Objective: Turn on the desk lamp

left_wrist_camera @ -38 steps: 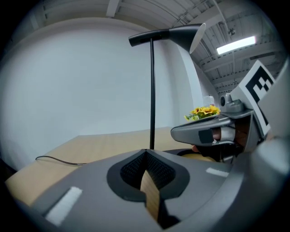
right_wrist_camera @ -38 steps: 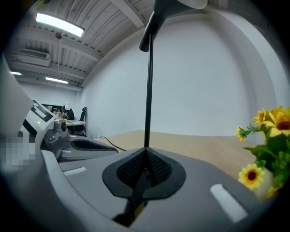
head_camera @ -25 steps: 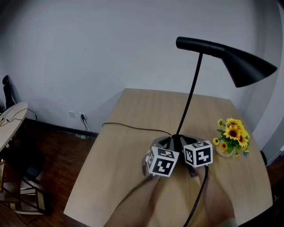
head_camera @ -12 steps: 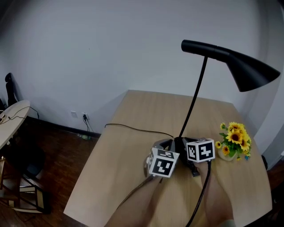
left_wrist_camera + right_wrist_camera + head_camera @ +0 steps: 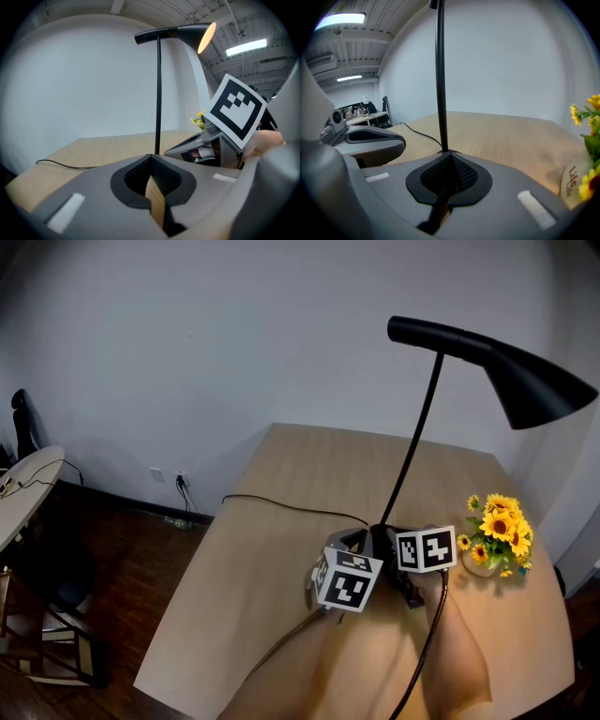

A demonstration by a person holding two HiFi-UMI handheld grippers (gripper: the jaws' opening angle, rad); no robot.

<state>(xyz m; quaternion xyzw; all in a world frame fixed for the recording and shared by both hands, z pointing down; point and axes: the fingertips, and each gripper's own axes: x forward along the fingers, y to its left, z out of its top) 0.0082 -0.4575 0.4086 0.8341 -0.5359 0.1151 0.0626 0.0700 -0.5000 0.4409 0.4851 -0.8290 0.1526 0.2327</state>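
Note:
The black desk lamp [image 5: 418, 439] stands mid-table on a small base [image 5: 379, 538], its cone shade [image 5: 536, 386] out to the upper right. In the left gripper view the inside of the shade [image 5: 206, 36] shows a warm orange tone. My left gripper [image 5: 349, 543] is shut and empty, its tips just left of the base. My right gripper [image 5: 395, 542] is shut too, right at the base. The lamp's pole [image 5: 440, 75] rises straight behind the right gripper's [image 5: 449, 157] tips. The pole [image 5: 158, 93] also stands just beyond the left gripper's [image 5: 152, 160] tips.
A black cable [image 5: 281, 507] runs left from the lamp base across the wooden table [image 5: 281, 615]. A small pot of yellow sunflowers [image 5: 494, 531] stands right of the lamp, close to my right gripper. A round side table [image 5: 23, 488] and chair stand far left on the floor.
The right gripper's cube has risen slightly toward the lamp base. The left gripper has barely moved. The head view has shifted a little.

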